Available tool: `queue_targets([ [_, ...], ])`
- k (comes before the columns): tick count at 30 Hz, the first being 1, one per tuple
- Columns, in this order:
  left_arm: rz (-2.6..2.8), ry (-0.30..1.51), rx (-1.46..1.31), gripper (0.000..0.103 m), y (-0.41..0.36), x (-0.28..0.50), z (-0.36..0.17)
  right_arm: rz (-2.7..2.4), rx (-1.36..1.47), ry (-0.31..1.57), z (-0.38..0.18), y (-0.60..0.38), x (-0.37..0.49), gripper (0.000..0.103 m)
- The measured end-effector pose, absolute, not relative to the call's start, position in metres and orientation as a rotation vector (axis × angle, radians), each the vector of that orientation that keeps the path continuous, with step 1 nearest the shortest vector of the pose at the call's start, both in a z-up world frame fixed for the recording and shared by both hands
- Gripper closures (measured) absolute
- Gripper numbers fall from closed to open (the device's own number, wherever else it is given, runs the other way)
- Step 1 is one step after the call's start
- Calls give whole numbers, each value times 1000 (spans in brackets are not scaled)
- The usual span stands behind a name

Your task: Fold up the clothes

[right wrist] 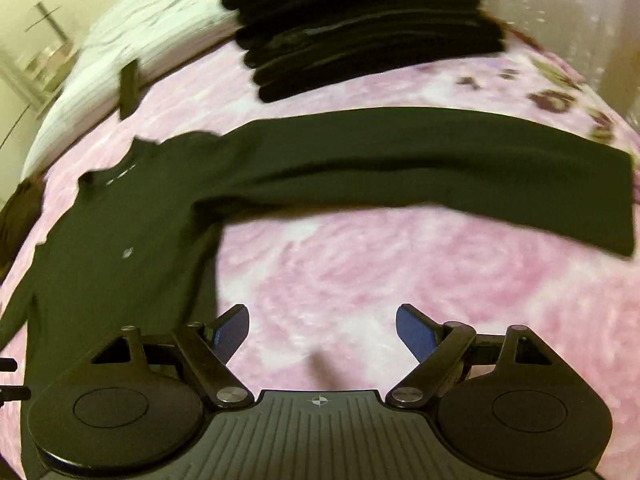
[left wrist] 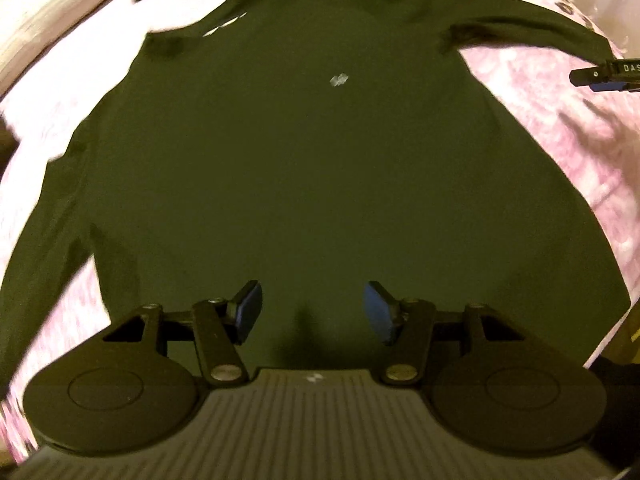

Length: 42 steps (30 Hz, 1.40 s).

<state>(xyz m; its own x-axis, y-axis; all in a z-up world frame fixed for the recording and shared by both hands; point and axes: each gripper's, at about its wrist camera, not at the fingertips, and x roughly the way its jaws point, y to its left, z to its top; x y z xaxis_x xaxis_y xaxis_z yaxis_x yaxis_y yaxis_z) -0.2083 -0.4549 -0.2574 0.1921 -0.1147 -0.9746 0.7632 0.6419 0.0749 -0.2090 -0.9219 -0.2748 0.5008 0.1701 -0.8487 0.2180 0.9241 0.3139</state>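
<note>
A bedroom in a home

A pink floral bedspread [right wrist: 360, 264] covers the bed; a white striped pillow [right wrist: 132, 44] lies far left; folded dark clothes [right wrist: 360, 28] are stacked at the far end.

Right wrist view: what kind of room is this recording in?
Probably a bedroom: the dark long-sleeved shirt lies on a pink floral bedspread, with a white pillow and a stack of folded dark clothes behind.
</note>
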Motion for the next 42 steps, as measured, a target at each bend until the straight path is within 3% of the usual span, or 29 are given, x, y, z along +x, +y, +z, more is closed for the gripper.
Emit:
queue_targets([
  [3, -675, 1237, 633, 49, -445, -217, -259, -67, 380, 1037, -276, -932, -196, 21],
  [5, -690, 1233, 634, 49, -447, -221, -258, -139, 390, 1028, -276, -949, -195, 37],
  [14, -808, 1204, 697, 45, -482, -232, -263, -316, 444, 972, -288, -1032, -201, 37],
  [28, -707, 1226, 704, 43, -482, -240, -255, -268, 243, 1206, -289, -1010, -213, 38],
  [30, -686, 1221, 709, 43, -479, -241, -251, -242, 250, 1216, -281, -995, -220, 32],
  [31, -675, 1218, 710, 43, -478, -241, -249, -230, 254, 1221, -277, -987, -223, 15],
  [32, -657, 1211, 700, 43, -475, -241, -245, -217, 257, 1226, -273, -980, -226, 6],
  [36, -571, 1187, 636, 35, -456, -235, -224, -166, 271, 1246, -257, -950, -239, 6],
  [42, -438, 1155, 522, 11, -393, -229, -190, -50, 266, 1283, -228, -876, -256, 6],
])
